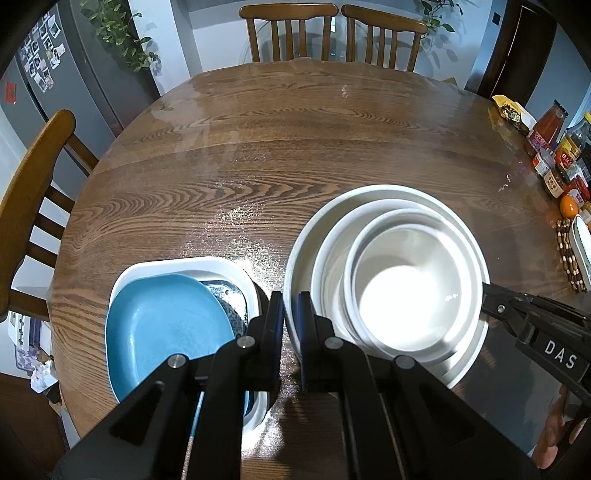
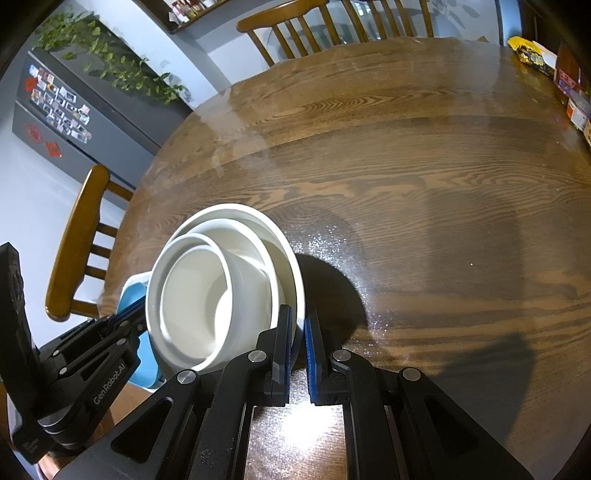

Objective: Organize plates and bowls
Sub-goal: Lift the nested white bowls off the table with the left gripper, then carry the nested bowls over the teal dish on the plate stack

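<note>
Both tongs clamped on rim of outermost white bowl (image 1: pixel 295 258): left tongs (image 1: pixel 291 314) near side, right tongs (image 2: pixel 298 332) opposite

You have three white bowls (image 1: pixel 406 295) nested together, three stacked plates — one blue plate (image 1: pixel 166 325), one patterned plate (image 1: pixel 231 310), one white plate (image 1: pixel 207 264) — three wooden chairs (image 1: pixel 291 33), one orange (image 1: pixel 567 206) and two grippers (image 1: pixel 291 310) around a single round table (image 1: pixel 295 147).

left hand-held gripper (image 1: pixel 292 314): closed | right hand-held gripper (image 2: pixel 298 328): clamped on rim
</note>
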`<state>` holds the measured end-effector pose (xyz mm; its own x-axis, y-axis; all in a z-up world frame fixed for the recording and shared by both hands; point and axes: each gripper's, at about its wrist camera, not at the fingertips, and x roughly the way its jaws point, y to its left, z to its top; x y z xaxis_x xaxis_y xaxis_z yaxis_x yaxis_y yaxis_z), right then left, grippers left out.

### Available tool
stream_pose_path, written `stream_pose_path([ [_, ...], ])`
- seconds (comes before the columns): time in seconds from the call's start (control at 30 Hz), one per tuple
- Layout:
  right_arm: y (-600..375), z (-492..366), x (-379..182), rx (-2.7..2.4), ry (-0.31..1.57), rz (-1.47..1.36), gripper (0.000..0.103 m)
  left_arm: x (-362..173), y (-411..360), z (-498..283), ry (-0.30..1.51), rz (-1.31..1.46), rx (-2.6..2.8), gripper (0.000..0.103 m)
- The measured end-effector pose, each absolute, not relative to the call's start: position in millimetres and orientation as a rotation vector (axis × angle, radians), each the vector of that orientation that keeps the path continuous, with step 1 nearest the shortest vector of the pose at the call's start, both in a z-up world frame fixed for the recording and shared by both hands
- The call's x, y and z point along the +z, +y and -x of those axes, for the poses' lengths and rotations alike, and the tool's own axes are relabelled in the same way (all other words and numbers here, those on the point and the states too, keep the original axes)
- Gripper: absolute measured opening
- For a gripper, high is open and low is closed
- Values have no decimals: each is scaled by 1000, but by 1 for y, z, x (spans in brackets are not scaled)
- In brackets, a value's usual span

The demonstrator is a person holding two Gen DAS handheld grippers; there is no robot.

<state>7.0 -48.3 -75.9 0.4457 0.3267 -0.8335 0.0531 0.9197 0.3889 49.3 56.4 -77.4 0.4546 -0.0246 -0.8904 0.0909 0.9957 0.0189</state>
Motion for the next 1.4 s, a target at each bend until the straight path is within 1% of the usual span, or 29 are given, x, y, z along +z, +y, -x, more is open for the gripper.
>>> stream_pose_path([
  [1.4, -29, 6, -55, 231, 1064, -342, 10, -55, 67, -28, 1043, -36, -5, 3],
])
